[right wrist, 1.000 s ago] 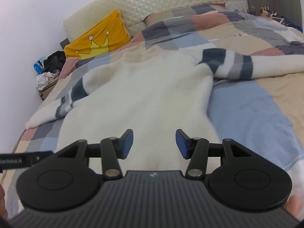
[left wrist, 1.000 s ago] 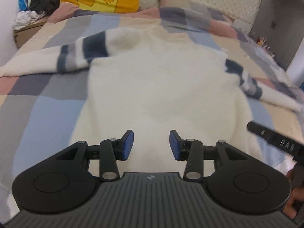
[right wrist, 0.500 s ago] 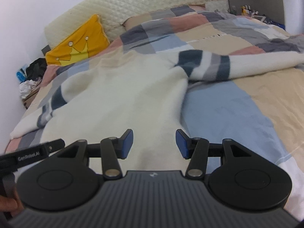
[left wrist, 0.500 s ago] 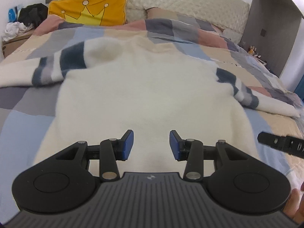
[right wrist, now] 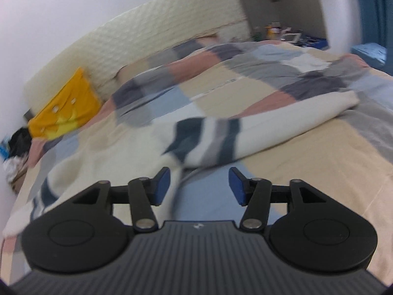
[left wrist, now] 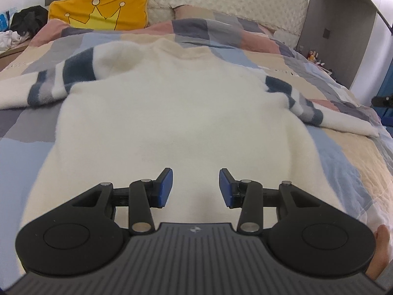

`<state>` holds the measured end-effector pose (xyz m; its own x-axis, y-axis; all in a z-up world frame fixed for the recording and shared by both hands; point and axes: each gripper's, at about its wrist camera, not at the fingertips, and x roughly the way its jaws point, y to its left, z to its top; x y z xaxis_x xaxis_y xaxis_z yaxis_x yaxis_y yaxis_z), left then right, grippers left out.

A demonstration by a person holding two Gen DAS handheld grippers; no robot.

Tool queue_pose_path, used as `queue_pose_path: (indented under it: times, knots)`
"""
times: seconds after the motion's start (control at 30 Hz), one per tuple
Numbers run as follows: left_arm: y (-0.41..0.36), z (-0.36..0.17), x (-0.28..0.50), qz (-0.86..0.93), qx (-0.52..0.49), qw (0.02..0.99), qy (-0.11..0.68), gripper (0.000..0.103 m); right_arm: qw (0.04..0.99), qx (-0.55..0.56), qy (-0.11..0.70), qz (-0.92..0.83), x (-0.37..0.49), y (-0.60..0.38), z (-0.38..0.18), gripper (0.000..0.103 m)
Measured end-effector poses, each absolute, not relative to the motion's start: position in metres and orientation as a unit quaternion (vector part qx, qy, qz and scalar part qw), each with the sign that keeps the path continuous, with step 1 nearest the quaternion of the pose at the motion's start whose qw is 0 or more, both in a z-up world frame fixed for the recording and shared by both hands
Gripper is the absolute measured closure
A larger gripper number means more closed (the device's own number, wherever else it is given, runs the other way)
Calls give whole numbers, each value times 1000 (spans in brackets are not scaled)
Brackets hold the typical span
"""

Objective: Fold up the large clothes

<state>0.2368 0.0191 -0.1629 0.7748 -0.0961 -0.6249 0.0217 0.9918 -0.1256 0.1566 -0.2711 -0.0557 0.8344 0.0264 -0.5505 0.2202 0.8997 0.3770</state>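
Sweater [left wrist: 176, 113]: flat at mid-bed [left wrist: 22, 162], both sleeves spread toward the side edges; I see no fold made, all folds remaining. My left gripper [left wrist: 195, 188]: open, empty, over the hem. My right gripper [right wrist: 199, 186]: opening, empty, near the right sleeve [right wrist: 258, 130].
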Motion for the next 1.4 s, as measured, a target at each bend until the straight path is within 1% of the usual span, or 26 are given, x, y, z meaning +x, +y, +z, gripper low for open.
queue_pose_path:
  times: [0.1,0.17,0.23,0.27,0.3,0.5,0.6,0.7,0.87,0.97,1.0,1.03,1.07,1.13,1.17,1.23,1.27,1.33,1.4]
  knots:
    - [19,-166,239,-30,-63,938,338,55,928,228,288,-67,165,-300,-68,45]
    - [18,-168,240,-26,-60,937,342,55,920,252,291,-72,168,-320,-83,41]
    - [17,-172,243,-21,-59,936,346,55,911,279,292,-78,169,-336,-99,18]
    - [18,-173,245,-18,-61,936,348,55,909,290,290,-80,170,-343,-107,16]
    - [19,-175,246,-15,-63,935,349,55,905,298,293,-82,173,-350,-116,17]
    - [24,-186,261,11,-78,929,363,55,884,348,300,-85,203,-388,-158,17]
    - [24,-190,267,19,-78,926,368,55,863,397,300,-89,221,-415,-183,17]
    - [23,-195,274,28,-77,924,373,55,848,442,282,-77,237,-438,-204,18]
    - [23,-199,285,37,-87,922,374,55,854,449,254,-62,269,-460,-208,17]
    - [23,-200,290,40,-92,922,373,55,845,480,224,-76,281,-481,-214,19]
    - [24,-201,291,42,-93,922,373,55,840,492,214,-83,286,-489,-215,22]
    - [24,-201,292,43,-95,922,372,55,834,503,208,-94,289,-495,-217,28]
    - [25,-202,293,44,-98,922,372,55,829,509,206,-108,293,-502,-219,30]
    - [26,-202,295,45,-103,921,372,55,824,515,200,-125,301,-512,-221,42]
    - [27,-201,297,46,-103,921,372,55,823,515,200,-132,304,-515,-221,45]
    - [26,-201,299,47,-102,921,373,55,823,505,209,-154,311,-521,-221,74]
    - [26,-201,299,48,-102,921,374,55,822,501,217,-162,312,-524,-221,78]
    - [22,-203,300,50,-87,920,379,55,815,514,211,-163,309,-528,-222,83]
    - [14,-206,302,51,-55,920,385,55,825,494,212,-174,306,-527,-214,84]
